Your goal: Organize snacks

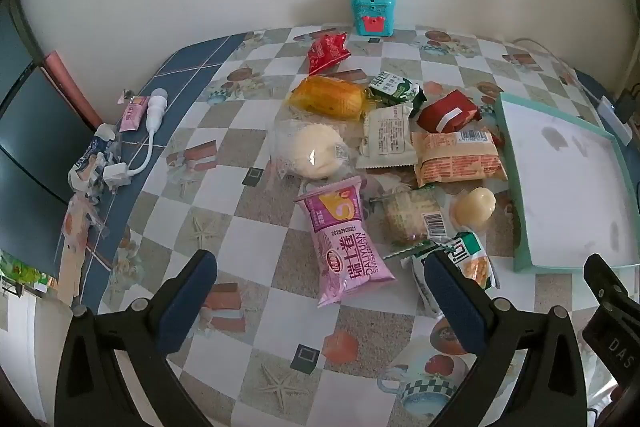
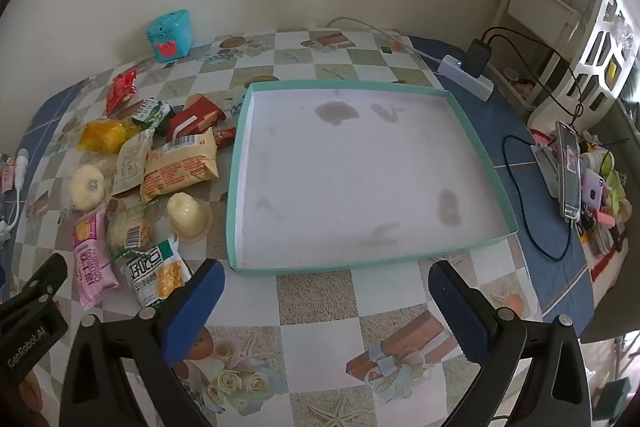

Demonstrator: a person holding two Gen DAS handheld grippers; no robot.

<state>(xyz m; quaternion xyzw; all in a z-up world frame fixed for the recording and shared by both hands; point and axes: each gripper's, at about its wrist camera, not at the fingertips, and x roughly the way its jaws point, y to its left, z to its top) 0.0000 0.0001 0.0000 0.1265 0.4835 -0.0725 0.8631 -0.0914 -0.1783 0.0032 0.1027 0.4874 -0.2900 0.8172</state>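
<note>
Two grippers hang spread and empty: left gripper (image 1: 320, 279) is nearer the pink snack packet (image 1: 346, 243), lying lengthwise ahead, left of the teal tray (image 2: 240, 163); right gripper (image 2: 326, 287) faces that tray.

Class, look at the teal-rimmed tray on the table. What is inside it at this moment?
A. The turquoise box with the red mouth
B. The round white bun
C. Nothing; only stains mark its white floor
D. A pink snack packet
C: the tray holds no snack, only brownish stains on its white floor, while the snack packets all lie on the tablecloth beside it.
</note>
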